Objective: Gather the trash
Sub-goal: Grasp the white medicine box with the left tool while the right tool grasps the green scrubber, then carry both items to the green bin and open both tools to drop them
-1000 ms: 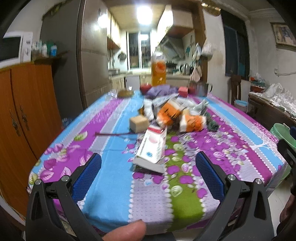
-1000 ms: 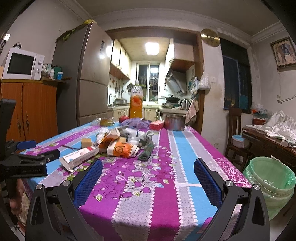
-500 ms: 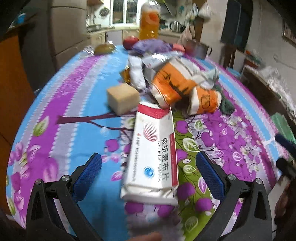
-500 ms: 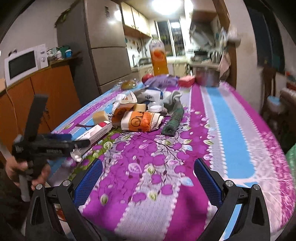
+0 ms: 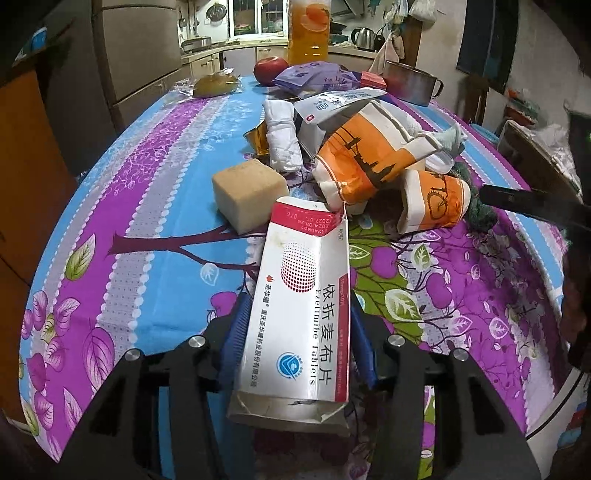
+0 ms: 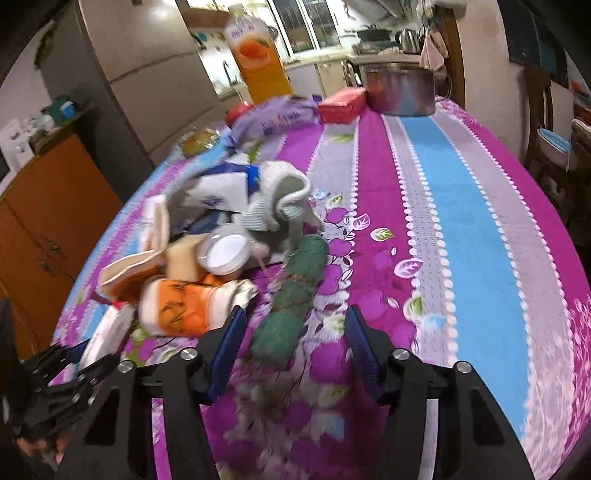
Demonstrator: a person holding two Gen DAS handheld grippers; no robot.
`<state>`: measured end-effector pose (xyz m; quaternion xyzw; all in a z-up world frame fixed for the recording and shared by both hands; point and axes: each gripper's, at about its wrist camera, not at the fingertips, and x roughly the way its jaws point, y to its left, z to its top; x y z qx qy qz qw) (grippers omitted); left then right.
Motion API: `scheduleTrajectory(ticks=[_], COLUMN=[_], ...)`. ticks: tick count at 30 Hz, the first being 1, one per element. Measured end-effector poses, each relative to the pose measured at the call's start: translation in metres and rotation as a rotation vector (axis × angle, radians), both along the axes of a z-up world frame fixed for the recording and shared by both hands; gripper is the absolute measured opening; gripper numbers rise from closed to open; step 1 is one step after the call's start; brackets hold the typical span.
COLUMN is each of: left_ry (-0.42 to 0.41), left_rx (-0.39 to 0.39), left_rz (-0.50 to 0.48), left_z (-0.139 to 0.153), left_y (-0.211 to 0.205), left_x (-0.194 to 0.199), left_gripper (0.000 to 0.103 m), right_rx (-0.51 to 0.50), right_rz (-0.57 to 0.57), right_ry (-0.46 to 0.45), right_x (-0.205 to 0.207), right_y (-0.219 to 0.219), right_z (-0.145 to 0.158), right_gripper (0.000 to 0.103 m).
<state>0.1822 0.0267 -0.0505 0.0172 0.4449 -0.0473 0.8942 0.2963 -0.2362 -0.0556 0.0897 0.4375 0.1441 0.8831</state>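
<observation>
1. The left gripper [image 5: 297,338] clamps the tablet box [image 5: 301,314] low over the table [image 5: 155,229].
2. The right gripper [image 6: 293,343] straddles a green cloth roll [image 6: 295,306], jaws partly apart.
3. Risk: the flimsy, torn box may crumple and slip.

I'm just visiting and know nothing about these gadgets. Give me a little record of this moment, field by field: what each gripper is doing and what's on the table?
Setting: kitchen table with a flowered tablecloth
Left gripper: closed on the white and red tablet box
Right gripper: open, its fingers either side of the green knitted cloth, not gripping it
Trash pile: crushed orange paper cups, tan block, white wrapped bundle
Far end: orange juice bottle, red apple, metal pot
</observation>
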Motion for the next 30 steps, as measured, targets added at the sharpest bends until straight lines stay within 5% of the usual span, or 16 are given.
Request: scheduleTrajectory(ticks=[5,8,11,30], left_ry=[-0.003,-0.009,-0.018,-0.334], left_rx=[-0.009,-0.017,-0.034,-0.038], left_rz=[0.008,0.014,0.023,0.062], left_z=[0.001,0.001,0.002,0.074], left_y=[-0.002,-0.002,-0.002,-0.030], left_x=[-0.003,-0.003,-0.006,-0.062], left_gripper=[0.046,0.044,0.043,0.043], right_rx=[-0.066,-0.099,-0.102,-0.076], right_rz=[-0.001,0.003,-0.007,-0.066], right_ry=[-0.001,-0.011,-0.043,-0.469], right_x=[0.010,0.013,0.003,-0.153], right_y=[0.012,0.015,0.012,0.008], right_z=[-0.004,-0.005,-0.003,0.077], right_gripper=[0.046,0.028,0.020,0.019])
